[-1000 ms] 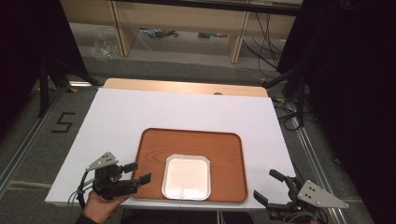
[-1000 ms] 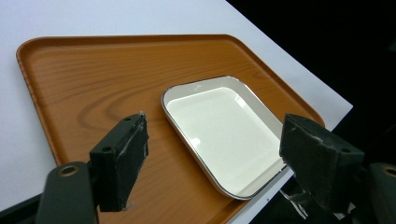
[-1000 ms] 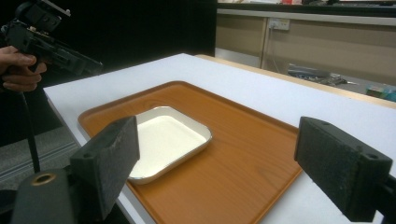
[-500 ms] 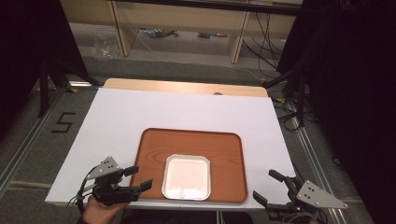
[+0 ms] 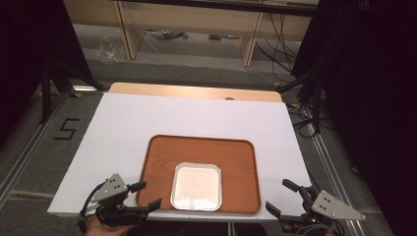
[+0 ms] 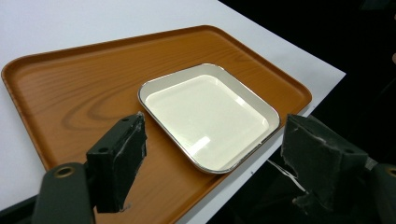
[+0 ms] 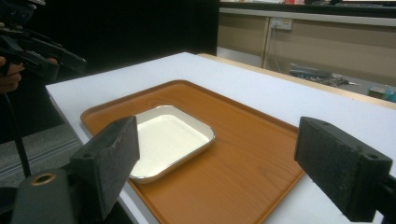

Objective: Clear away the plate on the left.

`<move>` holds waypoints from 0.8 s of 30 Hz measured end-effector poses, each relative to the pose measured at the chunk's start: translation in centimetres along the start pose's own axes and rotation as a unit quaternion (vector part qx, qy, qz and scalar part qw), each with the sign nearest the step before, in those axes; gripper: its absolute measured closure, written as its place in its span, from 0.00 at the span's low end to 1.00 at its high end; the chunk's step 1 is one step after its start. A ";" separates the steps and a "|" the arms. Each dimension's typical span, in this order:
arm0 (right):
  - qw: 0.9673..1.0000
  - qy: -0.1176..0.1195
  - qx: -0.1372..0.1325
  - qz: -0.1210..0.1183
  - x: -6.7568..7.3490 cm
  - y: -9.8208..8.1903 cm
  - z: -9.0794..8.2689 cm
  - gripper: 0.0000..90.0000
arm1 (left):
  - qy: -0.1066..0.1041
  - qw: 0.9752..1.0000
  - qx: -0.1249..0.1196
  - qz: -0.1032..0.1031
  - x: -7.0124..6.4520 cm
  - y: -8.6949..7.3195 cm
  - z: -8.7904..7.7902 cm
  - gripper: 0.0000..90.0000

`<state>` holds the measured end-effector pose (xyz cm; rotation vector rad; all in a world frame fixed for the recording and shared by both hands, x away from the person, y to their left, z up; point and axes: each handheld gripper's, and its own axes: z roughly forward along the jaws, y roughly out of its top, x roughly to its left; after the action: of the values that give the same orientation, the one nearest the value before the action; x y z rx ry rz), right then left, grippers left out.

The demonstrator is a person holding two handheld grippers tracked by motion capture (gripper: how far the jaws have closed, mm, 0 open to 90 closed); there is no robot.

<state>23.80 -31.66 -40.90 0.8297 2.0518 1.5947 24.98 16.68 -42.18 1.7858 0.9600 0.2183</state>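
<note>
A shallow white square dish (image 5: 197,186) with a silver rim lies flat and empty on a wooden tray (image 5: 236,157), near its front edge.

In the high view the person's hand (image 5: 96,225) at 7 o'clock is cut off by the bottom edge, and so is the lower part of the left gripper (image 5: 145,195). The right gripper (image 5: 283,196) at 5 o'clock is cut there too, and its hand is out of frame. The items on the shelf (image 5: 187,19) at 12 o'clock are too small to tell. In the left gripper view the tray (image 6: 65,93) runs off the bottom edge at 6 o'clock. In the right gripper view the tray's near corner is hidden behind the jaw at 7 o'clock.
</note>
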 end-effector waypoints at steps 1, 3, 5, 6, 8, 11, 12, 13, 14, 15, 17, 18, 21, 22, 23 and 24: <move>1.000 0.004 -0.004 0.001 0.0 0.0 0.1 0.17 | -0.005 1.000 -0.004 -0.001 -0.3 -0.1 -0.2 0.25; 1.000 0.003 -0.003 0.001 -0.1 0.0 0.1 0.17 | -0.003 1.000 -0.006 0.003 -0.8 -0.3 -0.5 0.25; 1.000 0.004 -0.003 0.001 -0.1 -0.1 0.1 0.17 | -0.005 1.000 -0.005 0.008 -1.3 -0.4 -0.7 0.25; 1.000 0.003 -0.003 0.001 0.0 0.0 0.1 0.17 | -0.003 1.000 -0.004 0.011 -1.5 -0.5 -0.8 0.24; 1.000 0.005 -0.005 0.000 -0.1 0.0 0.1 0.17 | 0.000 1.000 -0.001 0.019 -1.8 -0.7 -0.8 0.24; 1.000 0.001 0.001 0.001 0.1 0.0 0.0 0.17 | -0.001 1.000 0.003 0.024 -2.2 -0.9 -0.7 0.24; 1.000 -0.004 -0.006 0.006 0.2 0.0 0.0 0.17 | -0.005 1.000 0.001 0.021 -2.3 -1.0 -0.7 0.24; 1.000 -0.003 -0.002 0.001 0.1 0.0 0.0 0.17 | 0.001 1.000 0.005 0.024 -2.4 -1.0 -0.8 0.24; 1.000 0.000 -0.002 -0.001 0.1 0.0 0.0 0.17 | -0.006 0.999 0.006 0.039 -2.6 -1.1 -0.7 0.24; 1.000 0.002 0.000 -0.003 0.1 0.1 0.0 0.17 | -0.005 0.999 0.008 0.041 -2.7 -1.1 -0.7 0.24; 1.000 0.003 -0.001 -0.002 0.1 0.1 0.0 0.17 | 0.000 0.999 0.010 0.034 -3.1 -1.3 -0.6 0.24; 1.000 0.003 0.000 -0.002 0.1 0.1 0.0 0.17 | -0.003 0.999 0.011 0.035 -3.1 -1.3 -0.6 0.24; 1.000 0.002 0.000 -0.001 0.1 0.1 0.0 0.17 | 0.001 0.999 0.016 0.038 -3.0 -1.3 -0.6 0.24; 1.000 0.004 -0.001 -0.002 0.1 0.1 0.0 0.17 | 0.001 0.999 0.014 0.033 -3.0 -1.3 -0.5 0.24; 1.000 0.004 0.000 -0.002 0.1 0.1 0.0 0.17 | 0.002 0.999 0.013 0.031 -2.9 -1.3 -0.6 0.24; 1.000 0.004 -0.001 -0.002 0.1 0.1 0.0 0.17 | 0.004 0.999 0.013 0.029 -2.9 -1.3 -0.6 0.24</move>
<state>23.72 -31.59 -40.82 0.8192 2.0566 1.5989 22.10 15.29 -42.17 1.8397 0.9211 0.2519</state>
